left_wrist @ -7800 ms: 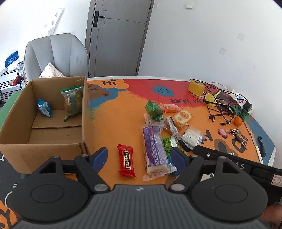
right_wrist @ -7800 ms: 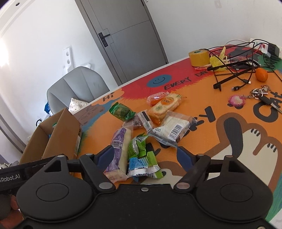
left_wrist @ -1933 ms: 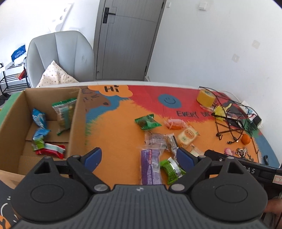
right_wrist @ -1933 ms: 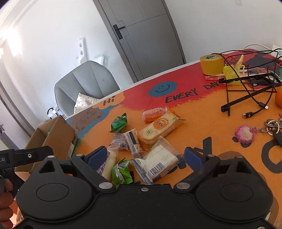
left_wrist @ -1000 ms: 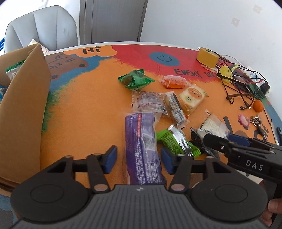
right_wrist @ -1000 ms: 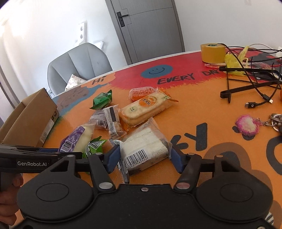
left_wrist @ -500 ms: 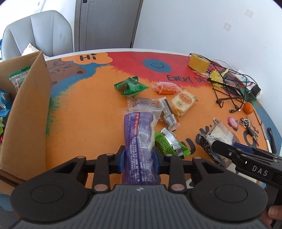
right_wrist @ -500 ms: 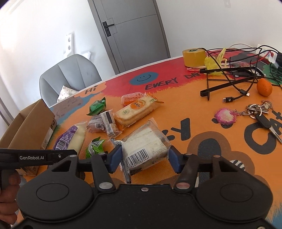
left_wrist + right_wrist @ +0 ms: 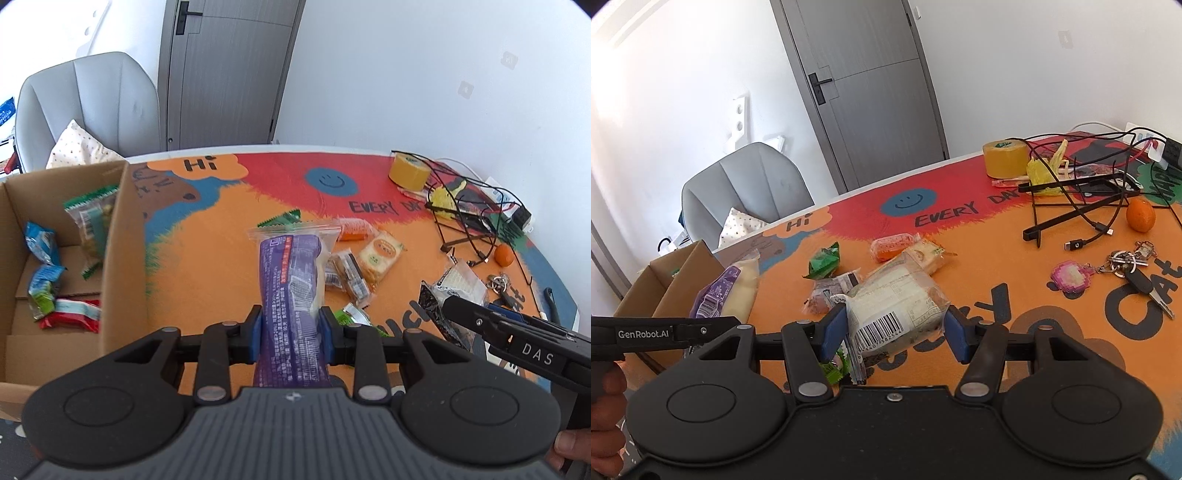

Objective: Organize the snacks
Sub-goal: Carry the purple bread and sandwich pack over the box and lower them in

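On a bright cartoon mat (image 9: 221,266), the left gripper (image 9: 289,328) clamps a purple packet (image 9: 291,280), long axis pointing away from the fingers. The box (image 9: 122,258) lies to its left, nearer this hand. The right gripper (image 9: 894,328) clamps a white packet (image 9: 897,302).

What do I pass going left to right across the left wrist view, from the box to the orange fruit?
cardboard box → purple packet held in the left tongs → round-logo cracker pack → clear barcode packet → orange fruit
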A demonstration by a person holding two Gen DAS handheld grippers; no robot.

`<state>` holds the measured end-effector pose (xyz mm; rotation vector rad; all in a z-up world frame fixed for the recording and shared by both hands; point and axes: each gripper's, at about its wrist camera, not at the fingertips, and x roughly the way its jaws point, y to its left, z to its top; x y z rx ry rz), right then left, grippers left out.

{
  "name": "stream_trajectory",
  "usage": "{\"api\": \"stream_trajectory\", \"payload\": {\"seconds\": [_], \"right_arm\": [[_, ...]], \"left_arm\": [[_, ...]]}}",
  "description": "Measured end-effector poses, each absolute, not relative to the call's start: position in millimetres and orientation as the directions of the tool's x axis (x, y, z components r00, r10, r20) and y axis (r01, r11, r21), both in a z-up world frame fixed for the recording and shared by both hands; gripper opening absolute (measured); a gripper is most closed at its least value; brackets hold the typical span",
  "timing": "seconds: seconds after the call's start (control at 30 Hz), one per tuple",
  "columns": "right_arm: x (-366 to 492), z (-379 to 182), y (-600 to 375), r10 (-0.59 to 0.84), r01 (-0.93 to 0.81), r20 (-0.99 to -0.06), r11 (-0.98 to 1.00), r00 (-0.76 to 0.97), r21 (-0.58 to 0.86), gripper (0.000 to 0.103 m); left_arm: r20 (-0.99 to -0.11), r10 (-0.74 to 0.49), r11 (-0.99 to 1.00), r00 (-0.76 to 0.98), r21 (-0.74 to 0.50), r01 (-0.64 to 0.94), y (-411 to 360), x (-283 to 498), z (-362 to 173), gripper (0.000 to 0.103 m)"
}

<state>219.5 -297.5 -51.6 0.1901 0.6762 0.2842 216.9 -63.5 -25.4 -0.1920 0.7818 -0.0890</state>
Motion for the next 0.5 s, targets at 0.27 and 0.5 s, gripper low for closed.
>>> {"api": "stream_trajectory", "payload": {"seconds": [0.27,0.5], "right_arm": [[218.8,-37.0,-276.9,0.344,-0.232,-0.550,0.936,0.761,0.263,0.056],[220.0,-25.5,-256.4,0.374,-0.274,-0.529,0.926,0.762,0.261,0.056]], "left_arm": [[-0.653,-0.110,0.980,0.749,-0.198,-0.029,-32.8,205.5,-2.6,0.030],[-0.633,-0.073,0.977,0.771,-0.201,-0.073,-11.0,197.4,11.6,0.030]]}}
